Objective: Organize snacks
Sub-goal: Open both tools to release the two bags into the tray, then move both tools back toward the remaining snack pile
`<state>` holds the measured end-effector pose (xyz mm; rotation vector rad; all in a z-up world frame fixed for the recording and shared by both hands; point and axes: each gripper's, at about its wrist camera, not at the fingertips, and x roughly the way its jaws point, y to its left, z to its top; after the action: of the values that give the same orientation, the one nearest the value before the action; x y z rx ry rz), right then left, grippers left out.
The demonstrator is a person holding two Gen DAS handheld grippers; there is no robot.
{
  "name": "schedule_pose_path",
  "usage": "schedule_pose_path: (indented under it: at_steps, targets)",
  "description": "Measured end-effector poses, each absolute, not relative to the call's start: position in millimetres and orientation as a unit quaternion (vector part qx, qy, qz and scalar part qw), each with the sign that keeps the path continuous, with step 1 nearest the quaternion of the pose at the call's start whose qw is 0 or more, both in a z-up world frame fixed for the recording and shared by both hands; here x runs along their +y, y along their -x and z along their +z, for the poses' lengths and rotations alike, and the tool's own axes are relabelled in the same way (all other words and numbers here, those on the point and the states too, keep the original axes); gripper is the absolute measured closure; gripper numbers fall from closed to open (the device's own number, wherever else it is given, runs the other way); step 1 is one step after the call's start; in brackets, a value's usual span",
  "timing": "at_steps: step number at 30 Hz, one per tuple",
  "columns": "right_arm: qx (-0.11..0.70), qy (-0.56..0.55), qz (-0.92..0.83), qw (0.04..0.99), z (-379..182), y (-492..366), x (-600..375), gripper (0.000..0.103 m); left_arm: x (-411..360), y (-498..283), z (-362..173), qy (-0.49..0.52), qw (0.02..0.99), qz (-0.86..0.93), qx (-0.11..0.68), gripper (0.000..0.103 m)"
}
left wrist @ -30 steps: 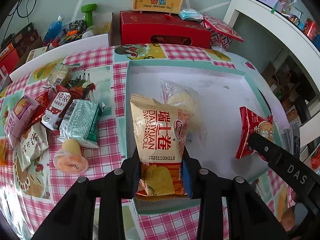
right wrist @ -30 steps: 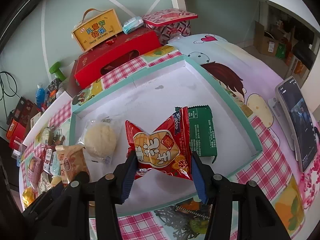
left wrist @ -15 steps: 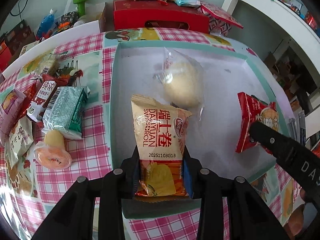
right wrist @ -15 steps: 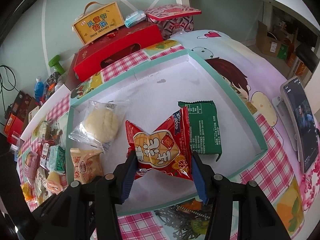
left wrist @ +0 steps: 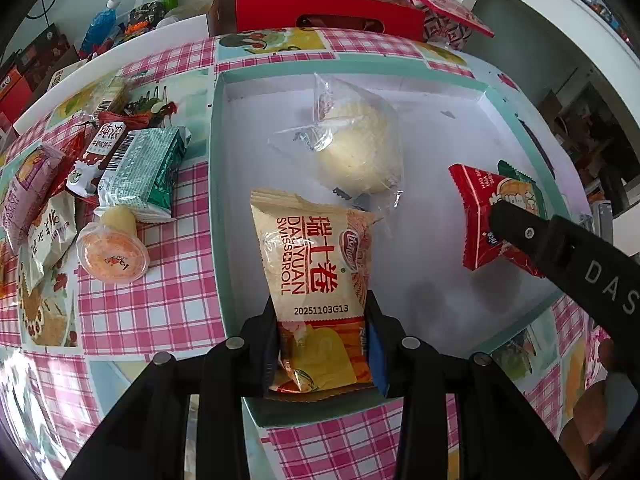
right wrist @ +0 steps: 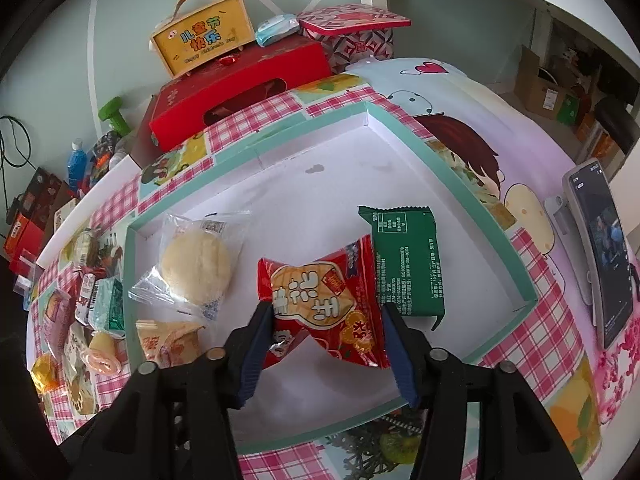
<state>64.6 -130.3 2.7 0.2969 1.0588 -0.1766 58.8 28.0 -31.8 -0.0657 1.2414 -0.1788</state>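
Observation:
A shallow teal-rimmed white tray (left wrist: 214,160) (right wrist: 472,204) lies on the checked tablecloth. My left gripper (left wrist: 322,344) is shut on a tan Swiss roll packet (left wrist: 316,264), held over the tray's near left corner; the same packet (right wrist: 168,340) shows at the left of the right wrist view. My right gripper (right wrist: 326,344) is shut on a red snack packet (right wrist: 320,304), held over the tray's near right part, also seen as the red packet (left wrist: 476,216). Inside the tray lie a clear-wrapped round bun (left wrist: 356,152) (right wrist: 196,268) and a green packet (right wrist: 404,264).
Several loose snacks sit left of the tray: a green-white packet (left wrist: 140,172), an orange jelly cup (left wrist: 112,252), a pink packet (left wrist: 24,192). A red gift box (right wrist: 240,88) and yellow box (right wrist: 204,44) stand behind. A phone (right wrist: 600,248) rests at the right.
My left gripper has carried the Swiss roll packet forward and lower over the tray, toward the bun. The right gripper with the red packet has shifted only slightly.

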Motion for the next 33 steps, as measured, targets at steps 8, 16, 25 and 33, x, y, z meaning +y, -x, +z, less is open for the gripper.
schedule_pose_path:
  at_steps: [8, 16, 25, 33]
  targets:
    - [0.476, -0.131, -0.077, 0.866, 24, -59, -129, 0.029, 22, -56, -13, 0.023, 0.821, -0.102, 0.561, 0.031]
    - [0.47, -0.122, -0.079, 0.871, 30, -58, -126, 0.026, 53, -60, 11, 0.056, 0.828, -0.063, 0.554, 0.031]
    - [0.471, -0.09, -0.055, 0.876, 26, -61, -98, 0.015, 122, -58, 17, 0.095, 0.834, 0.033, 0.542, 0.017]
    - [0.472, -0.077, -0.03, 0.878, 22, -63, -76, 0.0, 159, -58, 11, 0.138, 0.83, 0.071, 0.536, 0.007]
